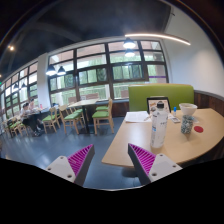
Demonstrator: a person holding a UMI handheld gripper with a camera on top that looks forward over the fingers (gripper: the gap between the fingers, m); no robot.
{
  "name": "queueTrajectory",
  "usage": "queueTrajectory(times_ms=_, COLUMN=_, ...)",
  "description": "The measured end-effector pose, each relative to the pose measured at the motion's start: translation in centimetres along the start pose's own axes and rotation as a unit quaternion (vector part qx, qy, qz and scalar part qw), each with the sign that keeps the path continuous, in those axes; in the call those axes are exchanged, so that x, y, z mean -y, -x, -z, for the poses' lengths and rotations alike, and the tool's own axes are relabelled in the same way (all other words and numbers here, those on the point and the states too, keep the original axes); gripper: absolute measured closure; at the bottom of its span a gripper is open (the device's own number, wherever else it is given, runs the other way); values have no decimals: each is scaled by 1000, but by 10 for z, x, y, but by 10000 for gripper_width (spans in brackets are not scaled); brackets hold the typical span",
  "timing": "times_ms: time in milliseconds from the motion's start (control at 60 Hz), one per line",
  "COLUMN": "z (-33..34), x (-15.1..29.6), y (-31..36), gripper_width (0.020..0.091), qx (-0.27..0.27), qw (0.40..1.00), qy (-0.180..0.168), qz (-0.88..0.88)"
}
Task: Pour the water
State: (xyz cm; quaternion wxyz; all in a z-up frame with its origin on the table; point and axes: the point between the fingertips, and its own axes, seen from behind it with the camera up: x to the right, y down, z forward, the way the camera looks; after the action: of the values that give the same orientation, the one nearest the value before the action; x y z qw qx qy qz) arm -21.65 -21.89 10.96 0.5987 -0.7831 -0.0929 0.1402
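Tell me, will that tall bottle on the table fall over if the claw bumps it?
Probably yes. The bottle is tall and narrow and stands upright near the edge of the round table, so a high push could tip it. It looks like clear plastic, so likely light and slightly squashy. The open claw isn't touching it.

Room beyond the fingers: wall of large windows point(95, 70), dark frames, daylight behind. Ceiling light strip point(158, 37) high ahead, right side. Green chairs point(102, 116) around small tables point(85, 102) in mid-room, well beyond the left finger. Person point(30, 116) seated at far left by the windows. Green bench back point(150, 92) along the wall beyond the right finger. Framed sign point(158, 103) upright on the round wooden table point(205, 140), paper sheet point(137, 117) flat just left of it. Floor point(50, 150) dark, glossy.
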Motion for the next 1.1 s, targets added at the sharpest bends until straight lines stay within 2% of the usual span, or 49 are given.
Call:
queueTrajectory(times_ms=183, z=5, x=3, y=-22, gripper_width=324, qx=1, qw=999, qy=3, qz=34)
queueTrajectory(times_ms=383, z=-13, x=-2, y=-94, gripper_width=319, qx=-61, qw=998, qy=18, qz=28)
queueTrajectory(times_ms=600, z=-60, x=-11, y=-163, gripper_width=322, qx=-101, qw=993, qy=59, qz=28)
queueTrajectory(times_ms=800, z=-123, x=4, y=-197, gripper_width=322, qx=-109, qw=992, qy=63, qz=17)
queueTrajectory(times_ms=883, z=-148, x=9, y=-202, gripper_width=277, qx=-102, qw=993, qy=63, qz=19)
queueTrajectory(times_ms=933, z=-164, x=7, y=-206, gripper_width=275, qx=-99, qw=993, qy=64, qz=19)
queueTrajectory(times_ms=967, z=-173, x=3, y=-205, gripper_width=291, qx=-93, qw=993, qy=70, qz=20)
queueTrajectory(times_ms=1017, z=-188, x=-8, y=-218, gripper_width=537, qx=-99, qw=991, qy=83, qz=30)
queueTrajectory(times_ms=1067, z=-192, x=-2, y=-217, gripper_width=550, qx=-99, qw=993, qy=58, qz=41)
queueTrajectory(times_ms=1100, z=-192, x=-2, y=-215, gripper_width=579, qx=-97, qw=993, qy=53, qz=48)
